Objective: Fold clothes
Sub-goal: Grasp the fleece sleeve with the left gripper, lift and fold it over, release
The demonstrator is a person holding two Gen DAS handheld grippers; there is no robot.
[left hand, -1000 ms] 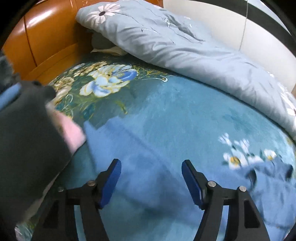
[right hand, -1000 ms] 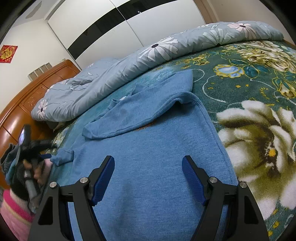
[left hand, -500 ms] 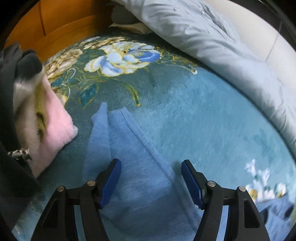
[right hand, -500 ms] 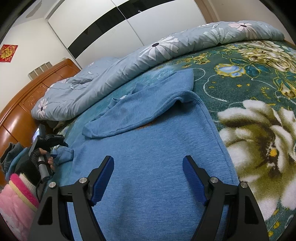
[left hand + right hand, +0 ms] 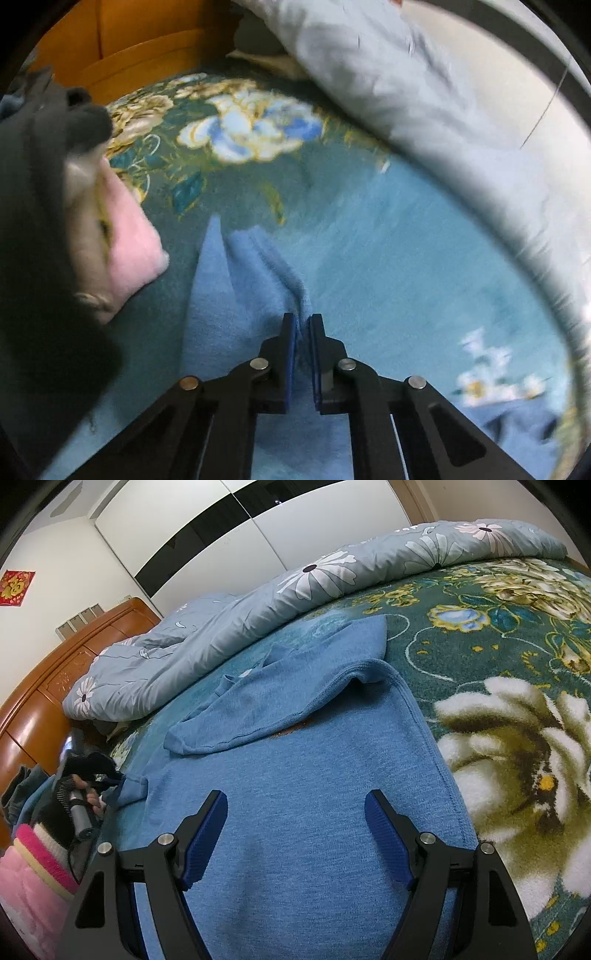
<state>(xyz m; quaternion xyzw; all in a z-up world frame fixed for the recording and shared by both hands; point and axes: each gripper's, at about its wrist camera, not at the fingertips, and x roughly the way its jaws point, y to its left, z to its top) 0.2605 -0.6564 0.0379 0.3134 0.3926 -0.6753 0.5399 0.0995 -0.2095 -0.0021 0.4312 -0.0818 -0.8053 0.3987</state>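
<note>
A blue knit sweater (image 5: 314, 746) lies spread on the bed, with one sleeve (image 5: 280, 701) folded across its chest. In the left wrist view the other sleeve (image 5: 240, 280) runs away from me toward its cuff. My left gripper (image 5: 303, 325) is shut on a raised fold of that sleeve, pinched between the blue pads. From the right wrist view the same gripper (image 5: 110, 781) shows at the far left, at the sleeve's end. My right gripper (image 5: 295, 794) hangs open just over the sweater's body, nothing between its fingers.
The bed is covered by a green-blue flowered blanket (image 5: 498, 646). A grey-blue daisy duvet (image 5: 258, 616) is heaped along the far side. A wooden headboard (image 5: 44, 686) stands at the left. A person's pink sleeve (image 5: 133, 254) and dark glove sit close to the left gripper.
The left gripper slid along the sleeve, rolled a little, and its jaws went from wide open to shut on a fold of the fabric. The right gripper stayed still.
</note>
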